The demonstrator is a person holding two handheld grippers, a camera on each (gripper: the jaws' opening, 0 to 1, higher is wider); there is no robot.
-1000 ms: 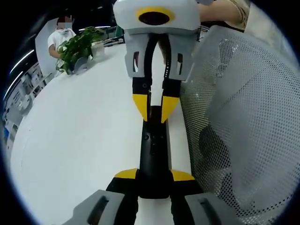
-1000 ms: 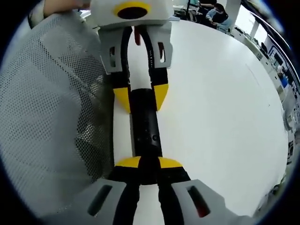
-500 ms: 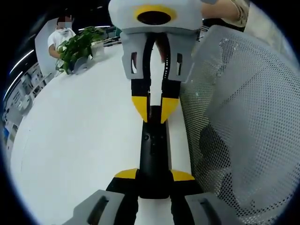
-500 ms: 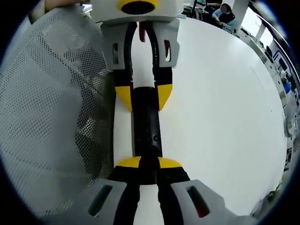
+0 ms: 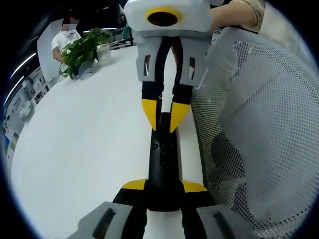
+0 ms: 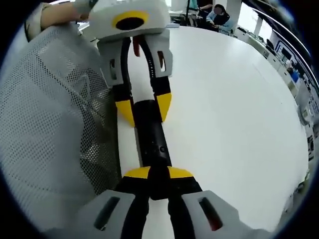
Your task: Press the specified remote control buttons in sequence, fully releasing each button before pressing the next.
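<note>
Remote (image 5: 163, 159) lay lengthwise over the white counter (image 5: 84, 149), a slim black bar gripped at both ends. In the left gripper view, the left claw (image 5: 163, 185) rose from 6 o'clock, its yellow tips pinched tight on the near end of the remote. The right claw (image 5: 165, 115) came down from 12 o'clock, its yellow tips closed around the far end. A small round button showed on the remote's top face, near the middle. A grey mesh chair back (image 5: 259, 129) stood at 3 o'clock, just beside the remote. A potted plant (image 5: 82, 52) sat at 10 o'clock, far across the counter, with a person behind it.

In the right gripper view the right claw (image 6: 149, 173) clamped the near end of the remote (image 6: 151, 142) from 6 o'clock, and the left claw (image 6: 143, 108) held the far end from 12 o'clock. The mesh (image 6: 55, 129) sat at 9 o'clock; the counter (image 6: 229, 114) spread toward 3 o'clock.
</note>
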